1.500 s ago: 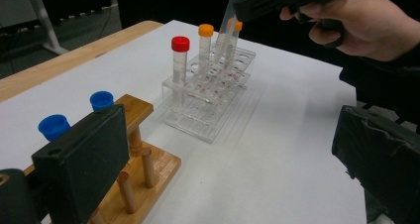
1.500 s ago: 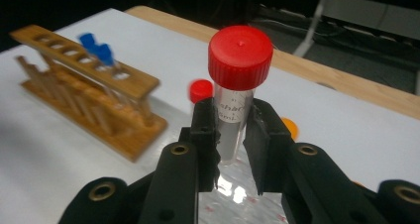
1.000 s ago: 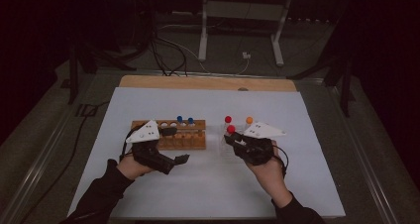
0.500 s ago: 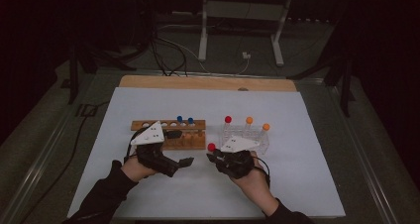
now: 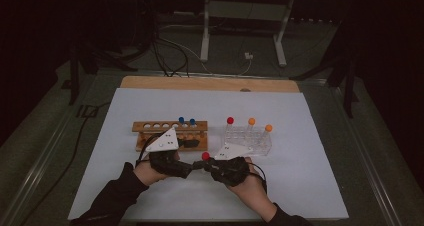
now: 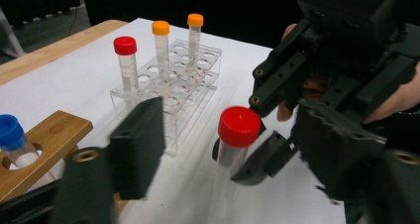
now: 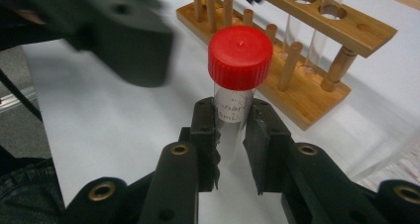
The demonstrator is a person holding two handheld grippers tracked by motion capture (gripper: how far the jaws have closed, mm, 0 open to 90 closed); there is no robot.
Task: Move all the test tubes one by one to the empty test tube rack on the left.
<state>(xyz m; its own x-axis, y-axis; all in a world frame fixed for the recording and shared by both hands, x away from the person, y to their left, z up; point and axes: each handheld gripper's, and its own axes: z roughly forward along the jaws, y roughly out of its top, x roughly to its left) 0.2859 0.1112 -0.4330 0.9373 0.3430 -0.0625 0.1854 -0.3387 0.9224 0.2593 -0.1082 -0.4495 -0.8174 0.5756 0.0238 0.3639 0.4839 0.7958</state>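
Work in hand: we are passing a clear plastic test tube with a red screw cap (image 7: 239, 80) from one gripper to the other, in the space in front of both racks.

Right gripper (image 7: 231, 135): its jaws are clamped on the tube's body just below the cap, which keeps the tube upright and leaves the cap and the lower length free for the other tool to take.

Left gripper (image 6: 223, 149): its jaws stand on either side of the tube, not yet pressing on it; they have just been closing with the tube between them. We judge that this is the take-over grip being made.

Where the tube is: above the white table sheet (image 5: 310, 136), between the two hands, near the front edge of the racks and in neither of them.

Clear acrylic rack (image 5: 250, 142): on the right it bears one red-capped tube (image 5: 230, 122) and two orange-capped tubes (image 5: 251, 122), standing upright. We take it as the place the held tube comes from.

Wooden rack with round holes (image 5: 170, 132): on the left, with two blue-capped tubes (image 5: 186, 122) at its right end and empty holes beside them. We judge it the likely goal, being on the receiving hand's side.

Caution: the right jaws should stay shut until the left ones grip, or the tube will drop.
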